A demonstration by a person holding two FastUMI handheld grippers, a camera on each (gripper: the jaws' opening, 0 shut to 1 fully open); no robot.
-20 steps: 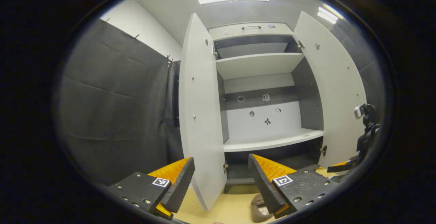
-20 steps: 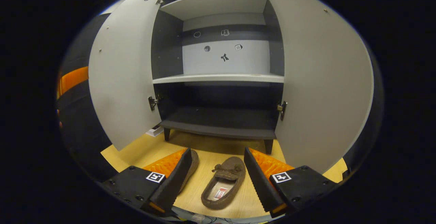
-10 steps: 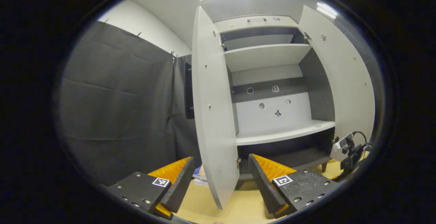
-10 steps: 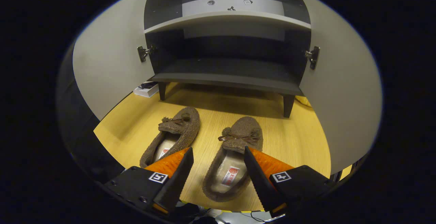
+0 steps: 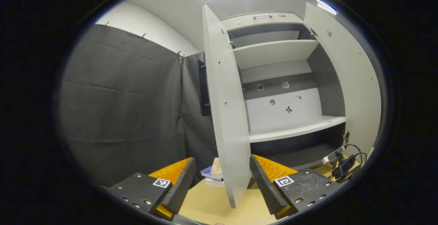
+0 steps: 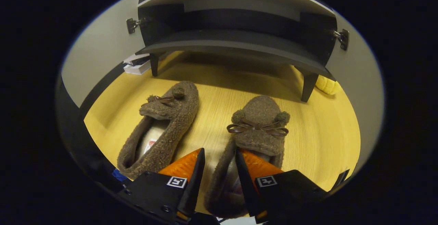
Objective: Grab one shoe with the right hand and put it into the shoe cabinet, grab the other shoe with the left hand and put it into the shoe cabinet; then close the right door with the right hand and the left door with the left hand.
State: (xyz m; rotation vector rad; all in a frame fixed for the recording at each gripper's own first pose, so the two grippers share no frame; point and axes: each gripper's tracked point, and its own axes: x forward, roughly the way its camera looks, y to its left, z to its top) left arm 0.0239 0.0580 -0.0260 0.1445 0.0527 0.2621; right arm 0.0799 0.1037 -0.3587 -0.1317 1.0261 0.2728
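Two brown fuzzy slippers lie side by side on the wooden floor in front of the open shoe cabinet (image 6: 232, 43). In the right gripper view, the right slipper (image 6: 259, 129) with its bow is just ahead and the left slipper (image 6: 160, 129) lies beside it. My right gripper (image 6: 219, 151) straddles the right slipper's near side wall, one finger inside the opening and one outside. The jaws are narrowed, with a small gap at the outer finger. My left gripper (image 5: 222, 180) is held up and open, empty, facing the edge of the cabinet's left door (image 5: 224, 115).
Both cabinet doors stand wide open, including the right door (image 5: 349, 81). A pale shelf (image 5: 294, 129) crosses the cabinet's middle above a dark bottom shelf. Stacked books (image 6: 137, 66) lie by the left leg. A yellow object (image 6: 326, 85) sits behind the right leg (image 6: 308, 84). Dark cloth walls the left.
My right gripper has dropped down onto the right slipper and its fingers have narrowed around the slipper's wall. The left gripper has swung left, so the cabinet sits further right in its view.
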